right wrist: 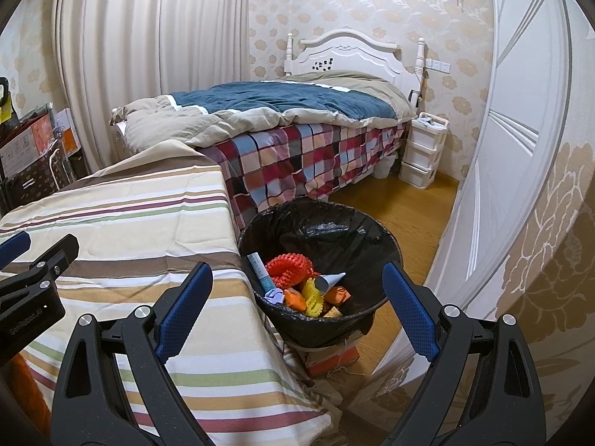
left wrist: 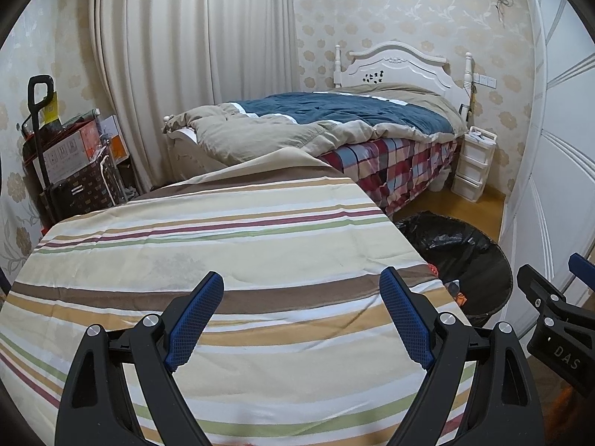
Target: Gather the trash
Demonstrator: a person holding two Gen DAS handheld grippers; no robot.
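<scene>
Trash point(right wrist: 301, 286) sits piled in the bottom of the round bin point(right wrist: 390, 260), just beside the table's corner: a crinkled orange-red honeycomb net point(right wrist: 288, 269), a yellow ridged piece point(right wrist: 312, 295), a pale printed tube point(right wrist: 260, 269), a grey paper cone point(right wrist: 331, 280), crumpled white paper and small orange wrappers. A glossy, wrinkled black bag point(right wrist: 323, 223) lines the bin and folds over its rim. The bin rests on an orange box point(right wrist: 331, 362) on the wooden floor point(right wrist: 401, 208).

Right gripper point(right wrist: 297, 310) hangs above the table edge and bin, jaws spread wide, blue cross-hatched pads point(right wrist: 184, 312) gripping nothing. Left gripper point(left wrist: 301, 316) hovers over the table, jaws likewise spread and empty, its textured blue pads point(left wrist: 195, 319) angled outward from black arms.

Smooth striped cloth point(left wrist: 223, 245) in cream, brown, green and maroon covers the table. Beyond it stands a bed with a checked sheet point(right wrist: 297, 163), a rumpled blue and beige quilt point(right wrist: 282, 102) and a carved white headboard point(right wrist: 349, 54). Pleated curtains point(left wrist: 193, 37) hang behind, and a white plastic drawer unit point(right wrist: 422, 152) stands by the floral wallpaper.
</scene>
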